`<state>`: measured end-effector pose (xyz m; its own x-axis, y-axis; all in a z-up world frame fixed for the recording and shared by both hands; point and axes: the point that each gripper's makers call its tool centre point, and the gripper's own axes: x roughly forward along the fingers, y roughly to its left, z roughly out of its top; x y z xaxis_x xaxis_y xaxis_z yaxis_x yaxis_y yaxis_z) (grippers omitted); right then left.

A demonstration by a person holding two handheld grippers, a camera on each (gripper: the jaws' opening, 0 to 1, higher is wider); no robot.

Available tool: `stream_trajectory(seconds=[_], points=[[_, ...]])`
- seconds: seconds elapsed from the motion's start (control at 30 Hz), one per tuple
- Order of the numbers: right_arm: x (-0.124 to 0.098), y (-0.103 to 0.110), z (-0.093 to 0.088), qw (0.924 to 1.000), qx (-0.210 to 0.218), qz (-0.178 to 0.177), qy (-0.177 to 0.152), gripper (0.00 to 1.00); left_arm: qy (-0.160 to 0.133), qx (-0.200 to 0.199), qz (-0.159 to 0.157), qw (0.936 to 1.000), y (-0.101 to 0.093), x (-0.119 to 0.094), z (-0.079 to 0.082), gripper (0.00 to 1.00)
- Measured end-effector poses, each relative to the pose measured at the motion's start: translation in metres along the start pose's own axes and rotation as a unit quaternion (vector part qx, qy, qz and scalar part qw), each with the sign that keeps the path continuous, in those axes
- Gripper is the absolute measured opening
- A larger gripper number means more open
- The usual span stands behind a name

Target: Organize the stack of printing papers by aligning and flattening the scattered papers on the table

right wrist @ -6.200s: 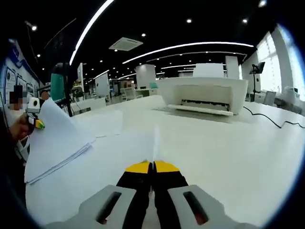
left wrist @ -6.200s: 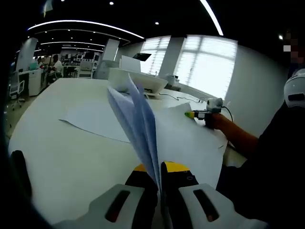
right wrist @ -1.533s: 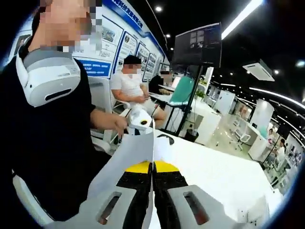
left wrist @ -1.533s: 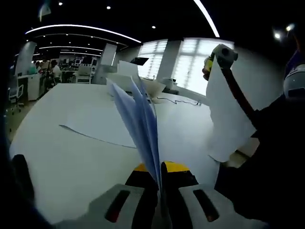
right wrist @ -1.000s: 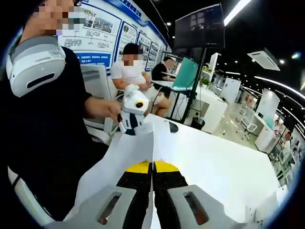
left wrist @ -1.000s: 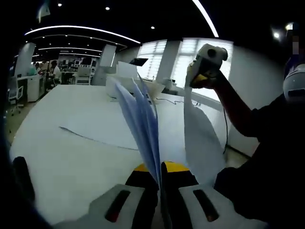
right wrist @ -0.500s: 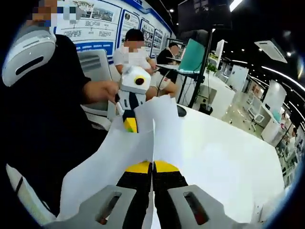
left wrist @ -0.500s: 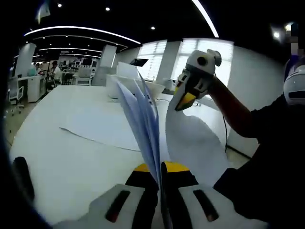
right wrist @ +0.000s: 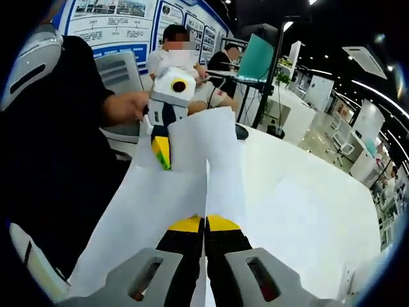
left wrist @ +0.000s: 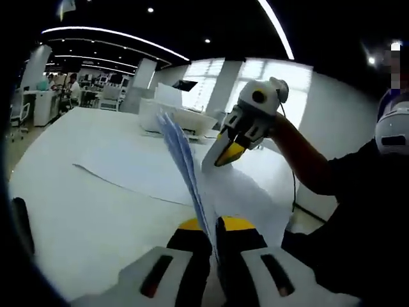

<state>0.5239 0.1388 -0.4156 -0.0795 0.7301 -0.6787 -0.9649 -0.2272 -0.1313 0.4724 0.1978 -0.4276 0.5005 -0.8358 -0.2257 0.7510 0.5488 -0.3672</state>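
Note:
My left gripper (left wrist: 213, 225) is shut on a stack of printing papers (left wrist: 182, 153) that stands edge-on above the white table (left wrist: 83, 217). My right gripper (left wrist: 227, 152) reaches in from the right, just beside the stack, with a single white sheet (left wrist: 239, 192) hanging from it. In the right gripper view my right gripper (right wrist: 205, 224) is shut on that sheet (right wrist: 172, 198). The sheet spreads toward the left gripper (right wrist: 162, 152), whose yellow tips pinch the stack (right wrist: 208, 137) just beyond it.
One loose sheet (left wrist: 128, 163) lies flat on the table beyond the stack. A white printer (left wrist: 176, 115) stands at the far end. The person in black (right wrist: 45, 147) holds both grippers at the table's edge. Other people (right wrist: 185, 57) sit behind.
My right gripper has swung its sheet down and in toward the left gripper's stack. The sheet now lies close against the stack. The left gripper has barely moved.

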Motion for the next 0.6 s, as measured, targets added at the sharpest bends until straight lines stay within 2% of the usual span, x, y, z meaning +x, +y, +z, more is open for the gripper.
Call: stream_trajectory(seconds=[0.37, 0.47, 0.6], points=[[0.017, -0.004, 0.002, 0.9997, 0.025, -0.002, -0.003, 0.0, -0.028, -0.048, -0.059, 0.9967, -0.018, 0.002, 0.009, 0.21], [0.019, -0.005, 0.002, 0.9993, 0.036, -0.003, -0.004, 0.0, -0.031, -0.055, -0.062, 0.996, -0.02, 0.001, 0.01, 0.23], [0.021, -0.003, 0.012, 0.9982, 0.056, 0.002, -0.023, 0.0, -0.028, -0.056, -0.057, 0.9964, -0.018, 0.002, 0.008, 0.23]])
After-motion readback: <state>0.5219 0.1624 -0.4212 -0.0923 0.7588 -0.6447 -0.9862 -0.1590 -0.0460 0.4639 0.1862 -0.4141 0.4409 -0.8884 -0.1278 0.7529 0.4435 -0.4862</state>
